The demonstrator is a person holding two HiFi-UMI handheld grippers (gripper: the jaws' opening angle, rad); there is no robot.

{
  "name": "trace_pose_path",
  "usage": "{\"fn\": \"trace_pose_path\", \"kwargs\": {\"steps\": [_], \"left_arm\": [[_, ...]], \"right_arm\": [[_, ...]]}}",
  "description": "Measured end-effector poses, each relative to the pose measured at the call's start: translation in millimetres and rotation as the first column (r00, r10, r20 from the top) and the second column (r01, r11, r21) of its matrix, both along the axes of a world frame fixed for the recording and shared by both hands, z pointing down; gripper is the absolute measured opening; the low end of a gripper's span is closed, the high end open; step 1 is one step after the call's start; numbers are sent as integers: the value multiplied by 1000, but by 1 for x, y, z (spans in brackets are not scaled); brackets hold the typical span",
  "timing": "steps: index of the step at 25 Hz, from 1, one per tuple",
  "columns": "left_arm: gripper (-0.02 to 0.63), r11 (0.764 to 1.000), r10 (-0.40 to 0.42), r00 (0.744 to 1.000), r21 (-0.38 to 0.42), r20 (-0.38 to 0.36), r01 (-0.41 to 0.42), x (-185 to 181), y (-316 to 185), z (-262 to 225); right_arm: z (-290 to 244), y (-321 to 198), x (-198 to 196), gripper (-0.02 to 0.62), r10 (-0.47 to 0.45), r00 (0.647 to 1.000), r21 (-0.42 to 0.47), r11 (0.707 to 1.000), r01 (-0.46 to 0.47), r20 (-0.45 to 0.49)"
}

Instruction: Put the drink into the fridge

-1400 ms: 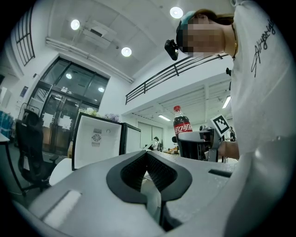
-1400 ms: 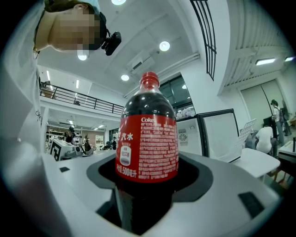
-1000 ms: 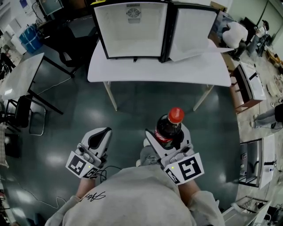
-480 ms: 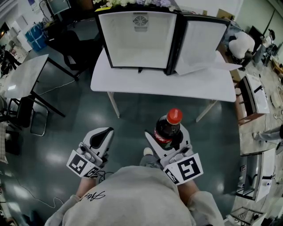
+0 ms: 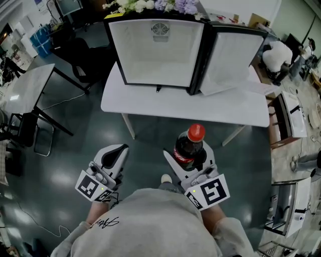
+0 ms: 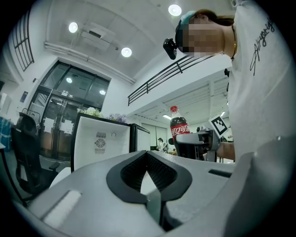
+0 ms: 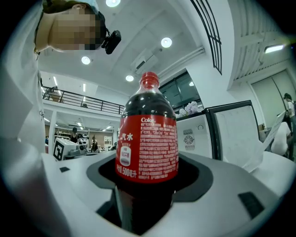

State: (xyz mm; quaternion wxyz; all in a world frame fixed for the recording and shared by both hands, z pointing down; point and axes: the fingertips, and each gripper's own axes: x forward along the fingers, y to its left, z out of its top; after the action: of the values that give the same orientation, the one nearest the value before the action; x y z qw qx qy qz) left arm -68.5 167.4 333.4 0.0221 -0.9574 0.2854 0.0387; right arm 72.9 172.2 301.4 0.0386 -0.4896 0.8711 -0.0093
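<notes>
A dark cola bottle [image 5: 190, 145] with a red cap and red label stands upright in my right gripper [image 5: 193, 158], whose jaws are shut on its body; the right gripper view fills with the cola bottle [image 7: 148, 139]. My left gripper [image 5: 113, 156] hangs beside it at the left, jaws shut with nothing between them. The left gripper view shows the cola bottle [image 6: 178, 127] off to the right. A small fridge [image 5: 155, 47] with a white inside stands open on the white table [image 5: 180, 105] ahead, its door [image 5: 233, 55] swung to the right. The fridge [image 7: 196, 136] is well beyond both grippers.
A second grey table [image 5: 22, 90] and a black chair [image 5: 25, 125] stand at the left. White machines [image 5: 288, 113] and boxes line the right side. Flowers [image 5: 150, 5] sit behind the fridge. Dark floor lies between me and the white table.
The table and fridge have drawn slightly closer and lower in the head view as I step forward. Both grippers keep their pose, the bottle still held.
</notes>
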Motion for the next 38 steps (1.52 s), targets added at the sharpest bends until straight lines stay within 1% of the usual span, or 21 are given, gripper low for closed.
{"fn": "trace_pose_path", "kwargs": {"steps": [8,12,19,24,29,34,38], "left_arm": [[5,1000,-2,1000,-6,11,2,20,-26,1],[4,1000,-21,1000,-8,3,21,28,-40,1],[4,999,-30,1000,-27,8,30,48,-53,14],[5,999,-36,999,-32,7,37,47,-59,18],[3,999,-32,999,-41,-16,32,44,-68,12],[4,999,-29,999,-44,-13,28,46,-71,14],[5,998,-30,999,-47,-17,29,49,-72,14]], "right_arm": [[-2,-31,8,314,-48,999,4,999,48,-4],[2,-45,12,314,-74,997,-1,997,74,2],[10,-64,20,314,-121,993,-16,993,121,-3],[13,-71,20,314,-136,991,-18,991,136,-6],[14,-77,17,314,-133,991,-26,991,134,6],[15,-82,12,314,-133,991,-18,991,132,-15],[18,-83,11,314,-149,989,-29,988,149,-10]]}}
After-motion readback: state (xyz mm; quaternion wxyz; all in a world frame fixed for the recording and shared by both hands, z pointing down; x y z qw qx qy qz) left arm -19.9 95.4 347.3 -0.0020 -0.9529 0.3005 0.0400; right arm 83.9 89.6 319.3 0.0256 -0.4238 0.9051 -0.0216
